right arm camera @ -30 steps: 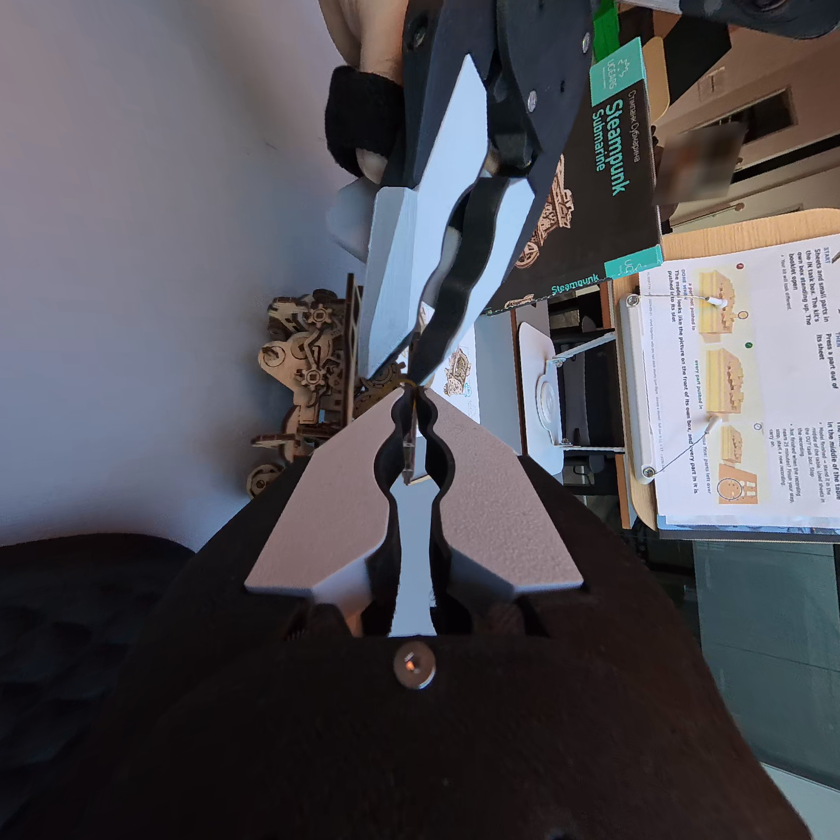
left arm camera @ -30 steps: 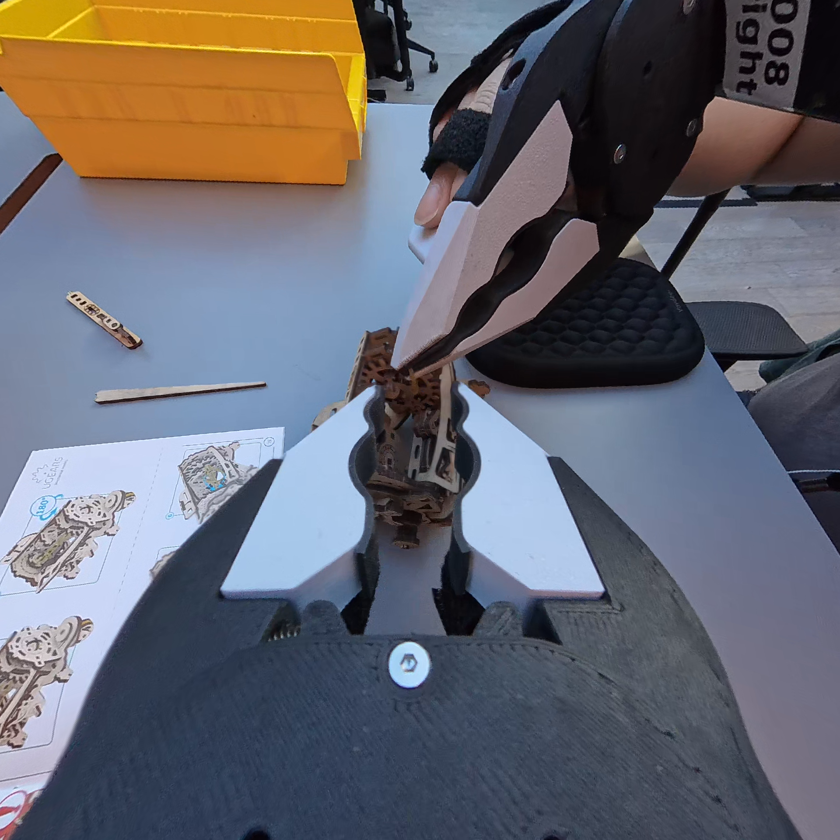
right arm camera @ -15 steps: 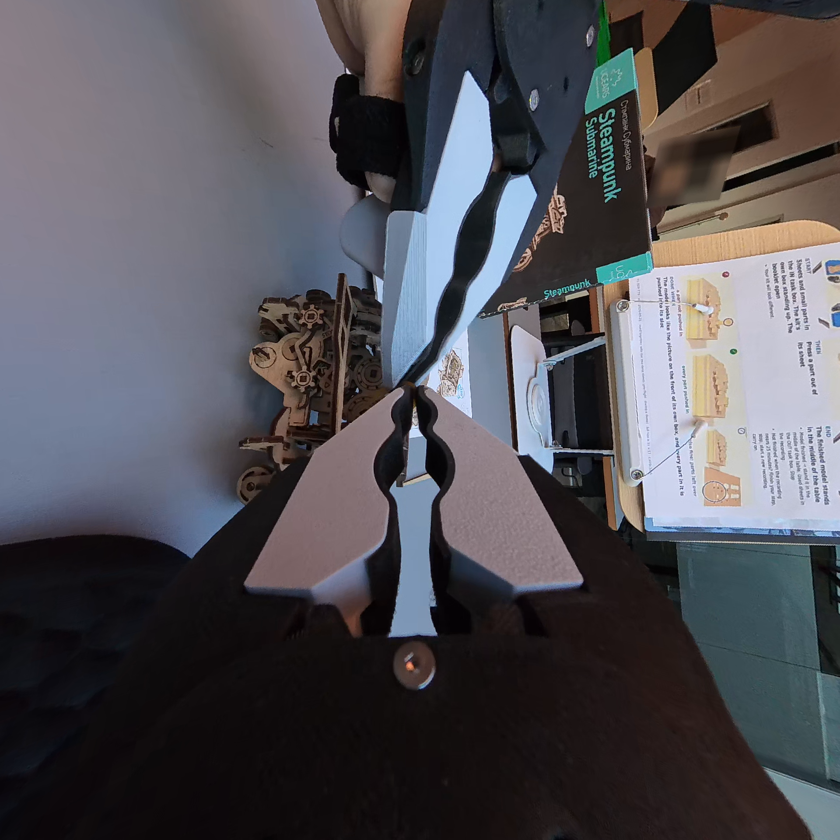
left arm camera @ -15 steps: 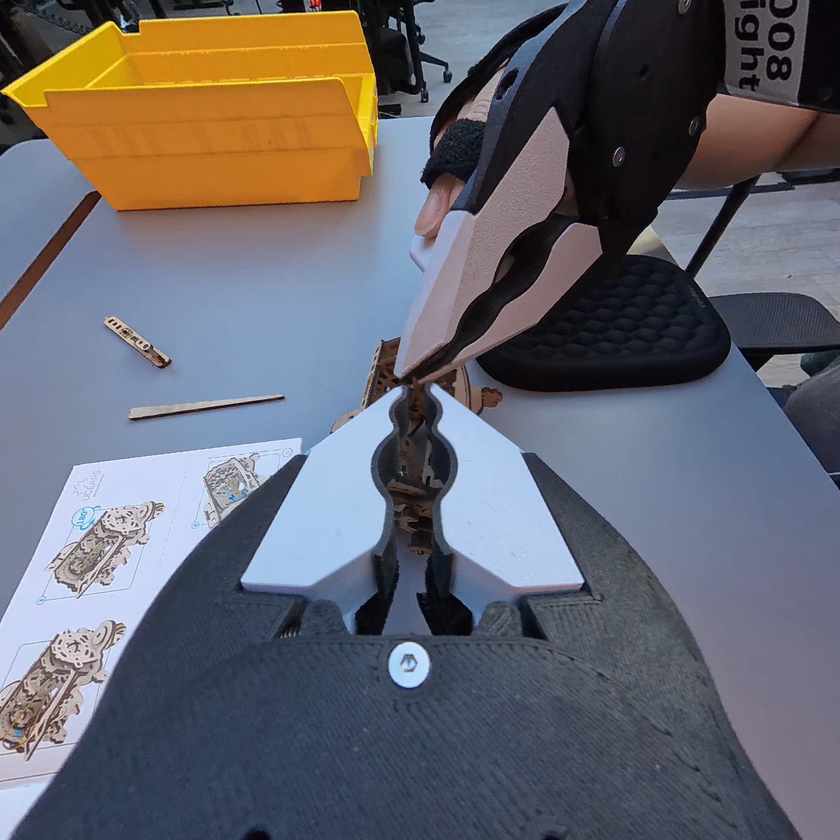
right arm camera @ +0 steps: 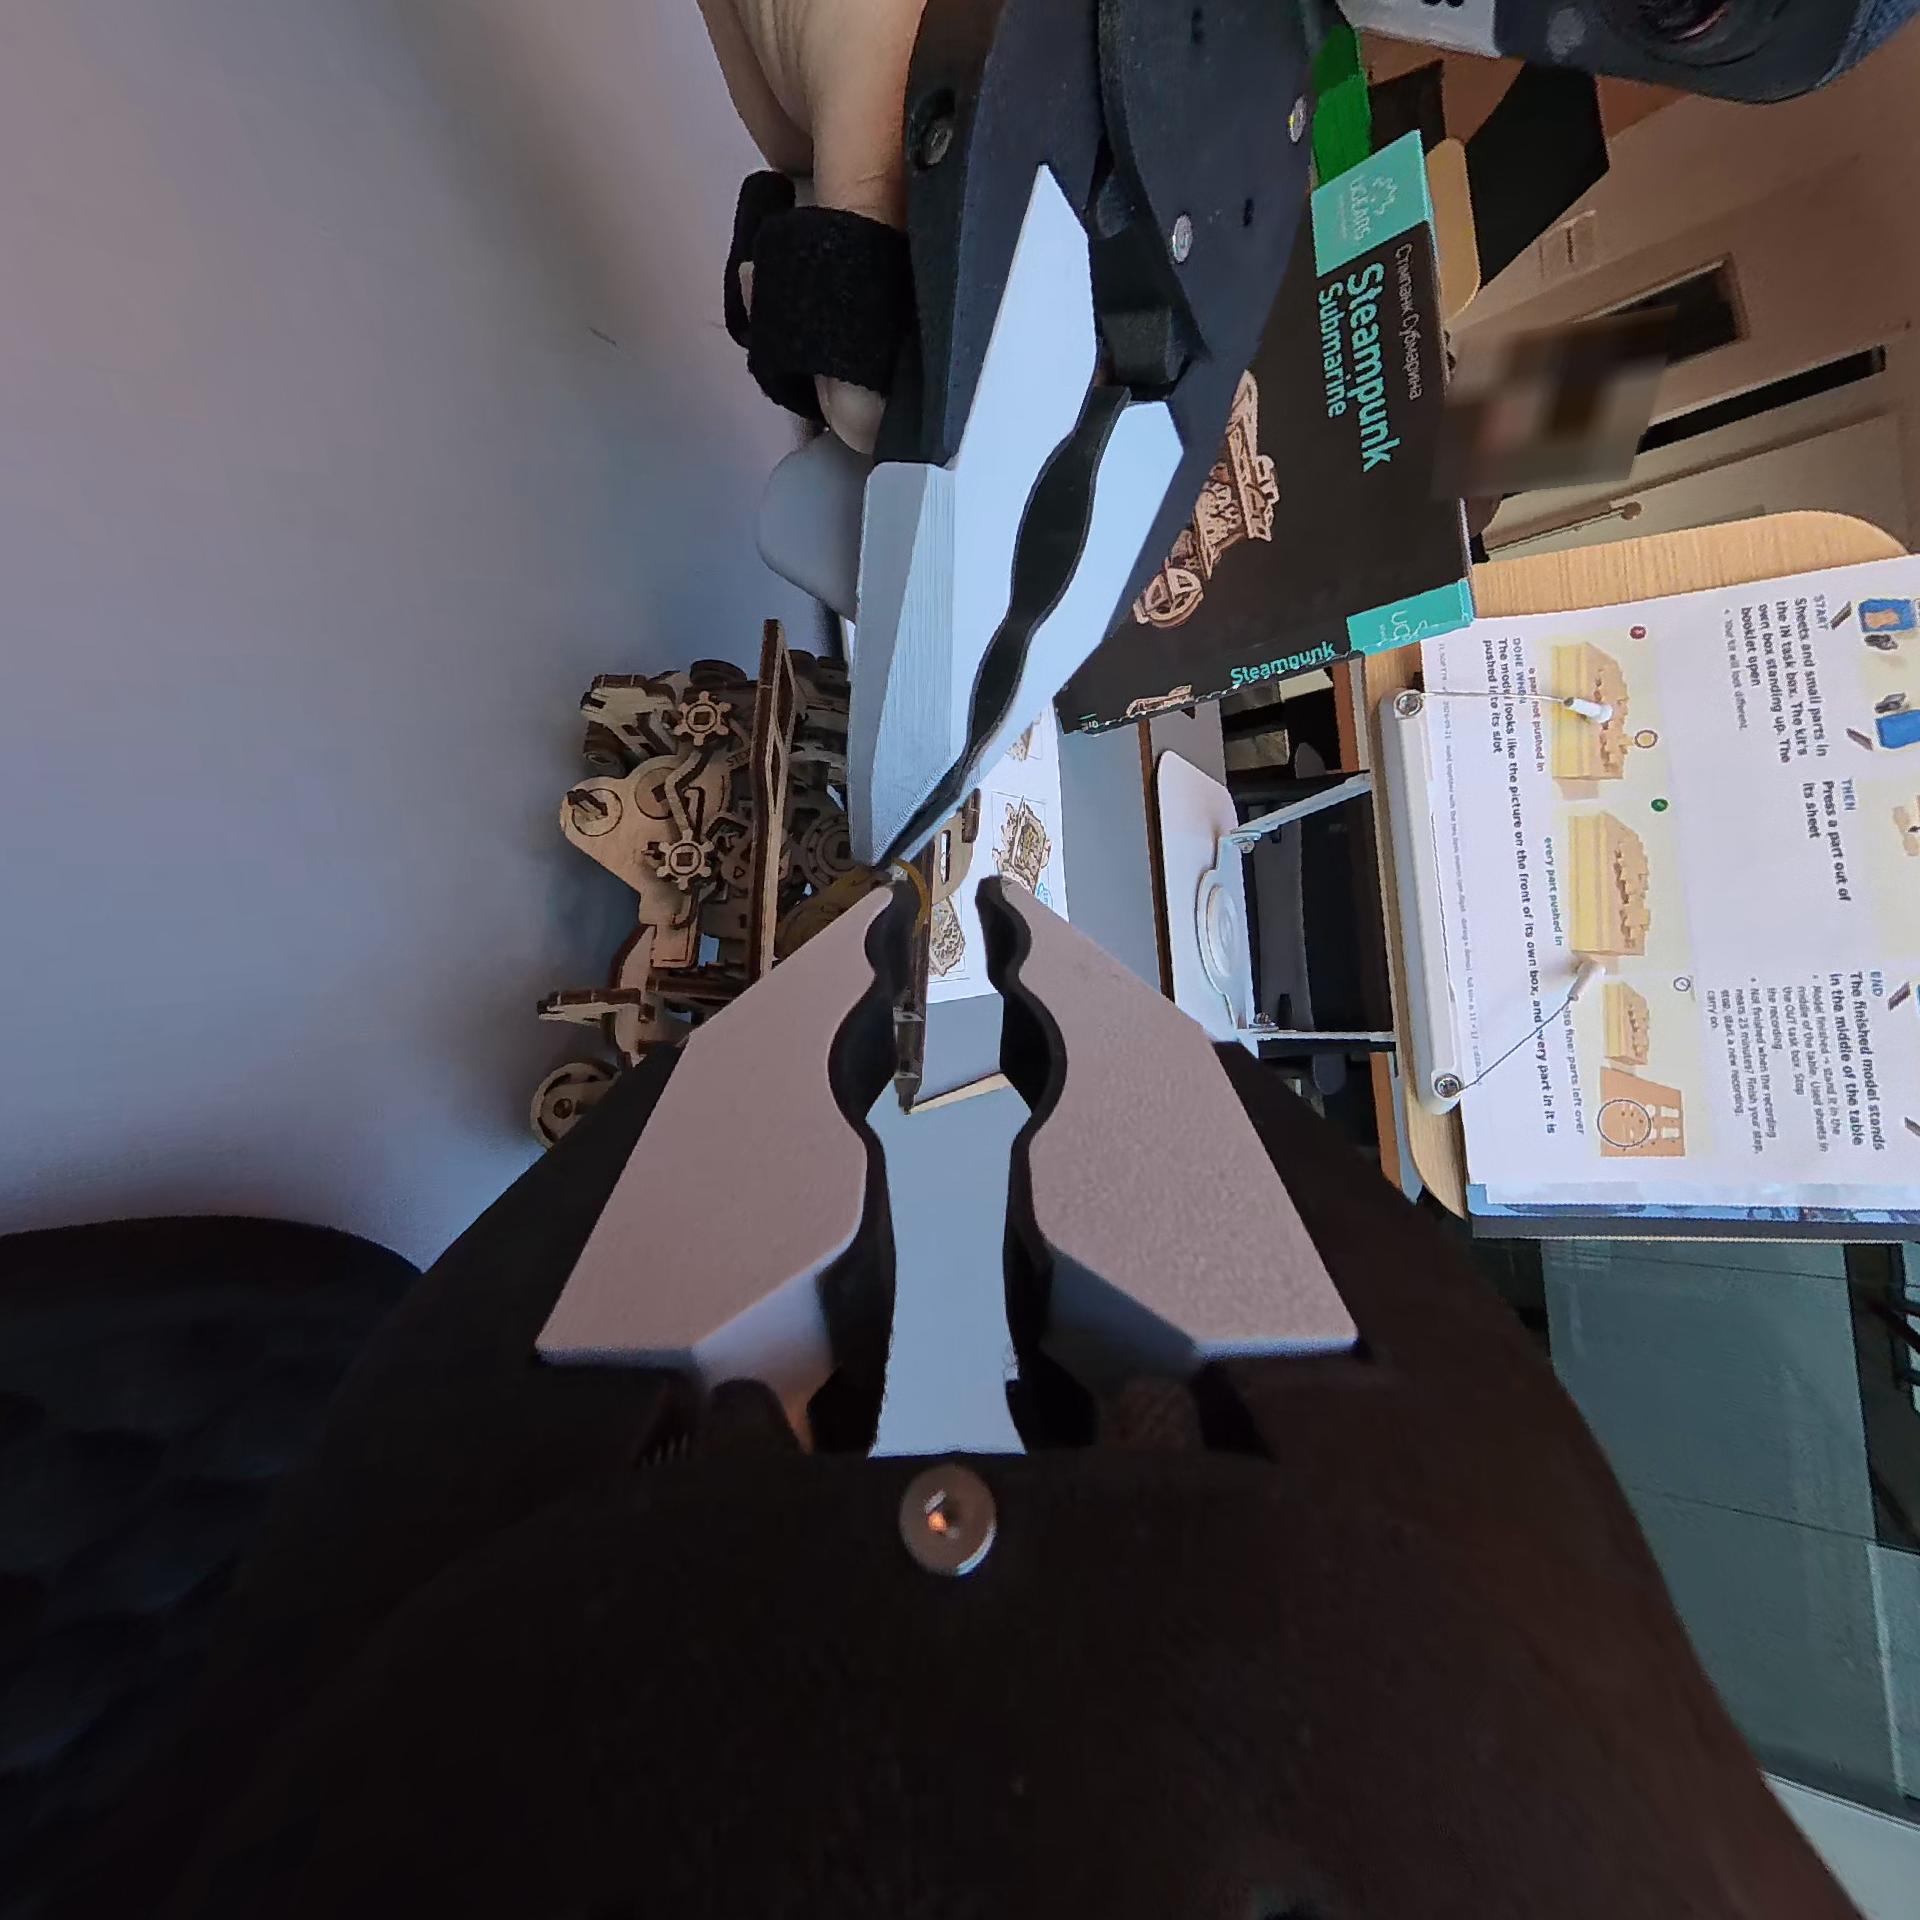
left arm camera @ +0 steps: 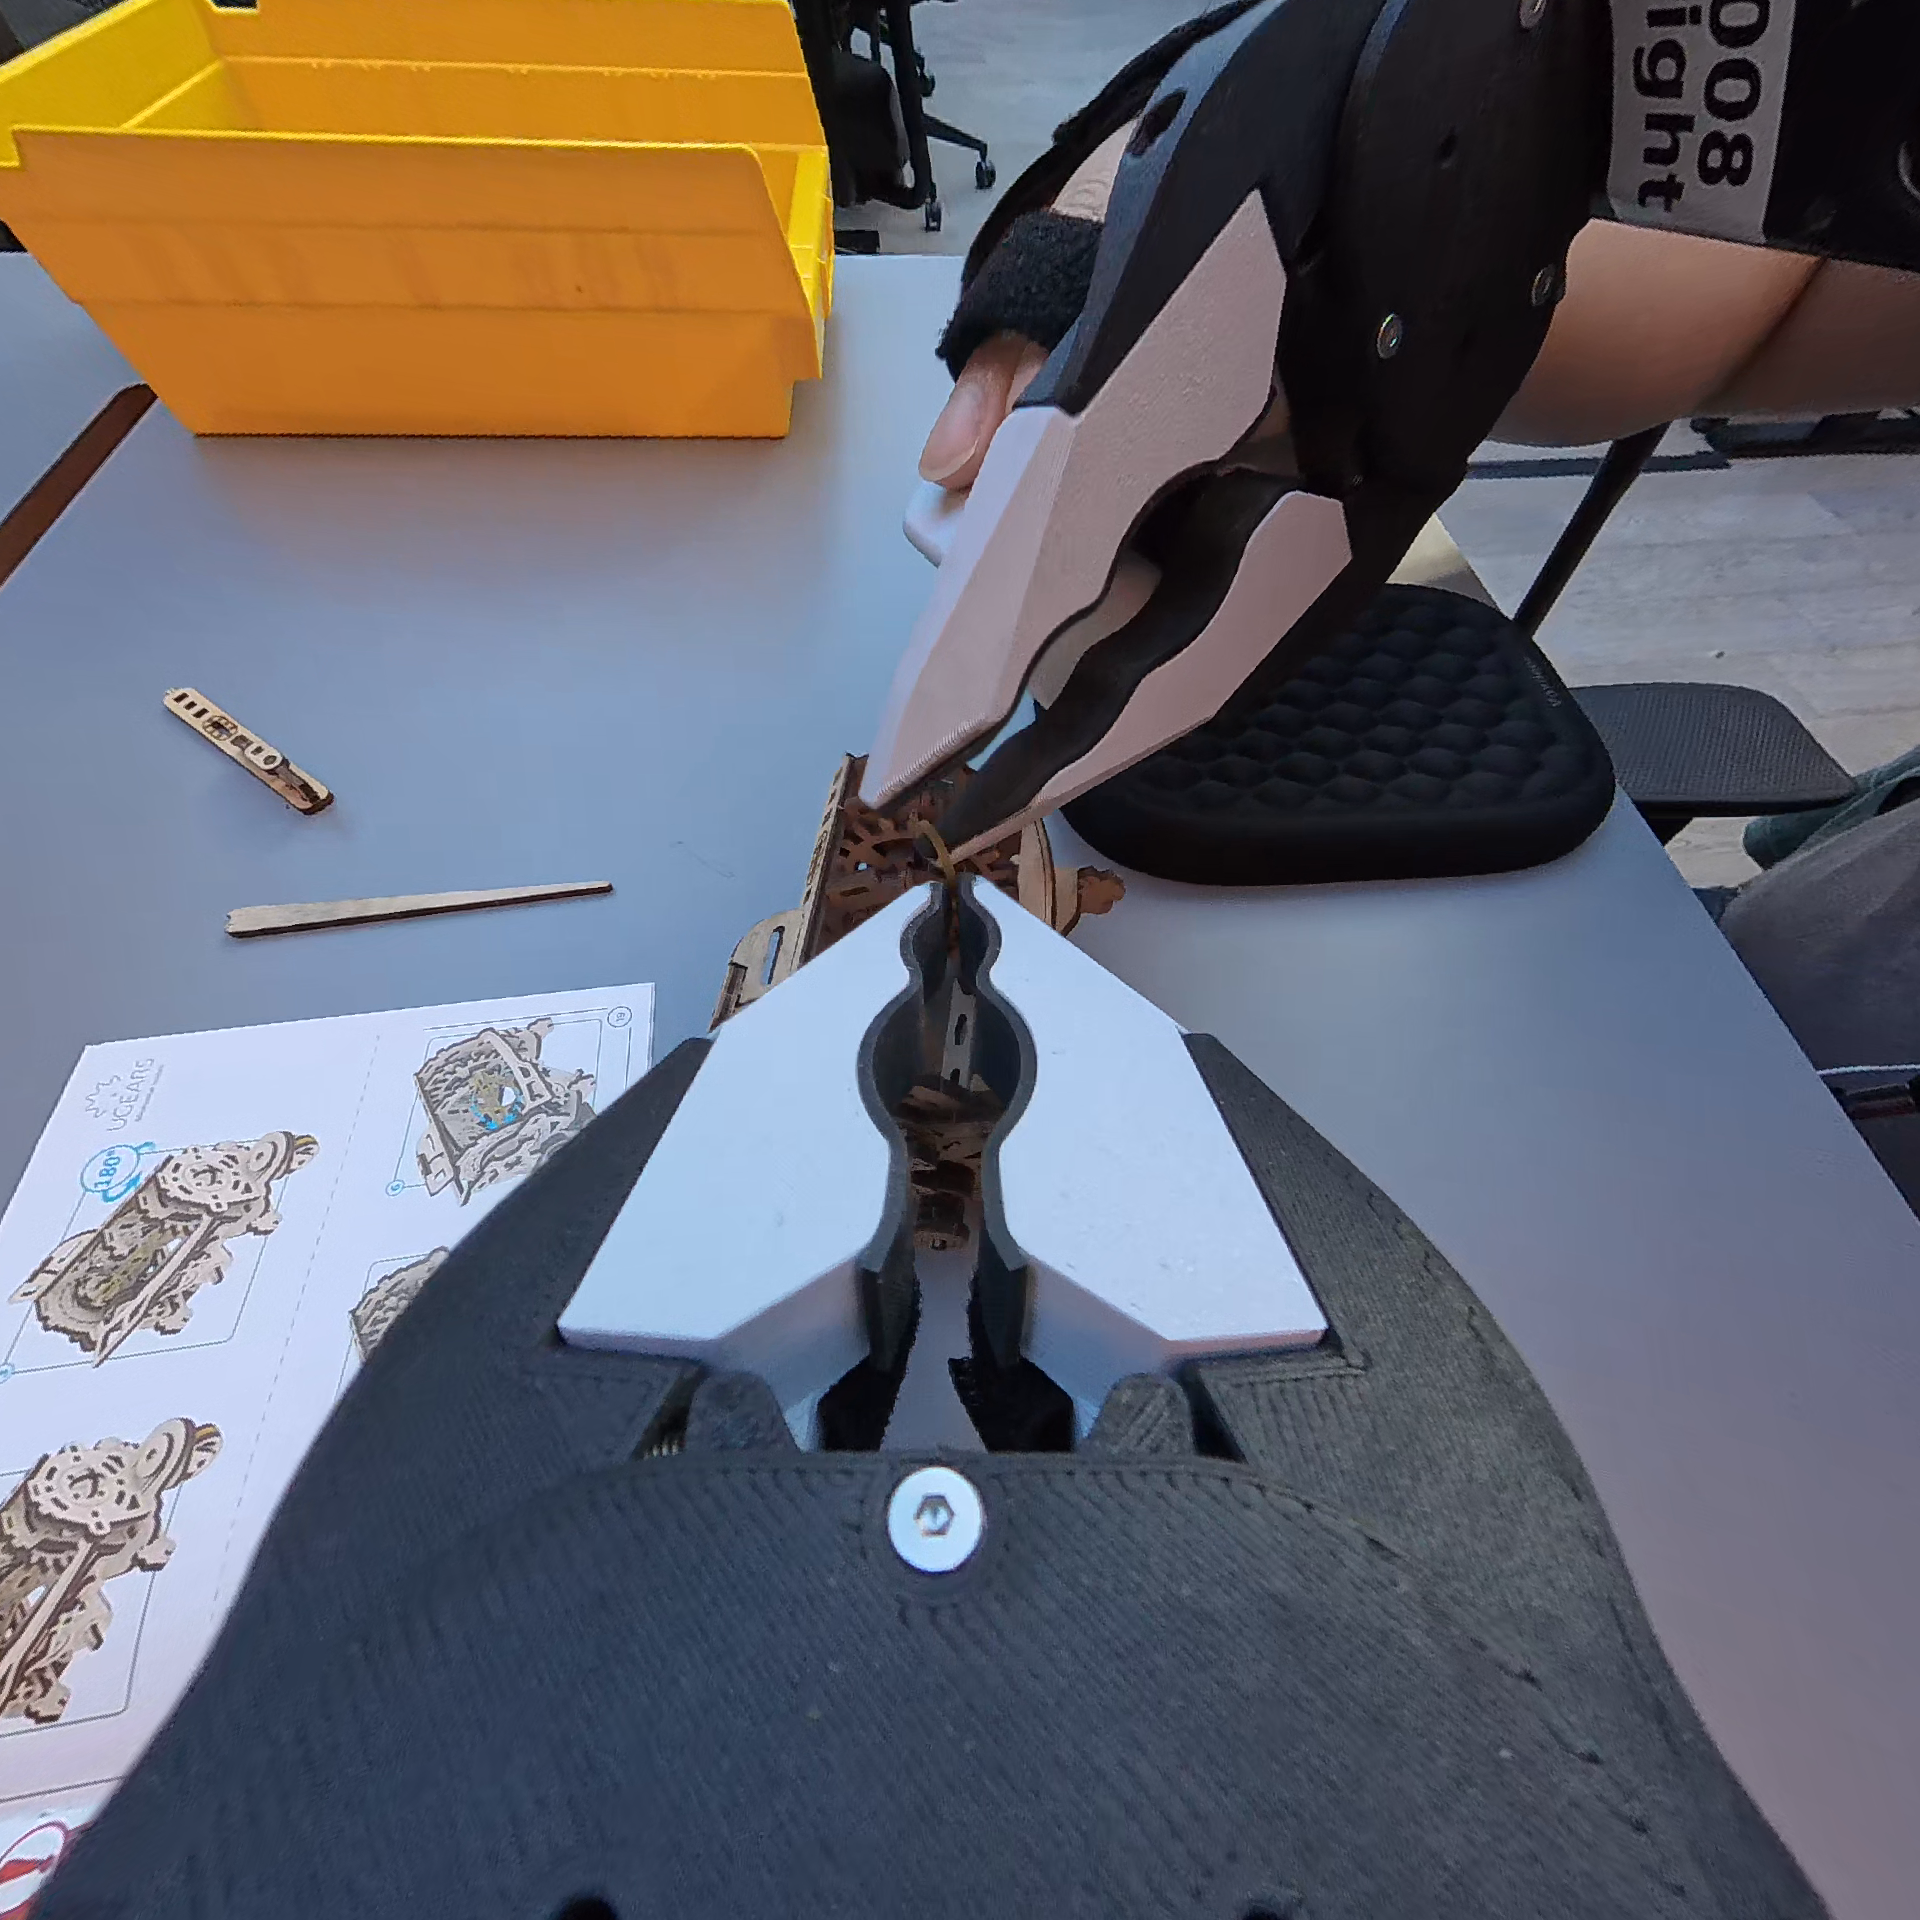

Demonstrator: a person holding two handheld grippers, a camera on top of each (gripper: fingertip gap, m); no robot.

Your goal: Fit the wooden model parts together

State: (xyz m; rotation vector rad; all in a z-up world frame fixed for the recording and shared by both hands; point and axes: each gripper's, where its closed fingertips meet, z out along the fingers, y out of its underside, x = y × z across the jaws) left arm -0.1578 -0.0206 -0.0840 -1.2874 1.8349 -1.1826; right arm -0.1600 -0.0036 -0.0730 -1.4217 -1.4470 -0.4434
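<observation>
The partly built wooden model [left arm camera: 1075, 888] stands on the grey table [left arm camera: 520, 644], just beyond both grippers; the right wrist view shows it on the left [right arm camera: 696, 831]. My left gripper [left arm camera: 951, 899] is shut at the tips on a thin slotted wooden strip [left arm camera: 961, 1029], which has a small yellowish loop [left arm camera: 935, 844] at its end. In the right wrist view the left gripper [right arm camera: 888, 862] comes down from above. The strip [right arm camera: 909, 1003] lies against one pad of my right gripper [right arm camera: 940, 899], which is open. In the left wrist view the right gripper [left arm camera: 930, 821] reaches in from the upper right.
A yellow bin [left arm camera: 447, 260] stands at the back left. Two loose wooden strips [left arm camera: 249, 748] [left arm camera: 416, 906] and an instruction sheet [left arm camera: 208, 1195] lie on the left. A black pad [left arm camera: 1351, 748] lies at the table's right edge. A dark kit box [right arm camera: 1340, 468] and an instruction board [right arm camera: 1662, 883] stand beyond. My two grippers' fingertips are within a few centimetres of each other.
My left gripper has closed from wide open onto the thin strip. My right gripper, which was shut on that strip, has opened. The model now stands clear of the left jaws.
</observation>
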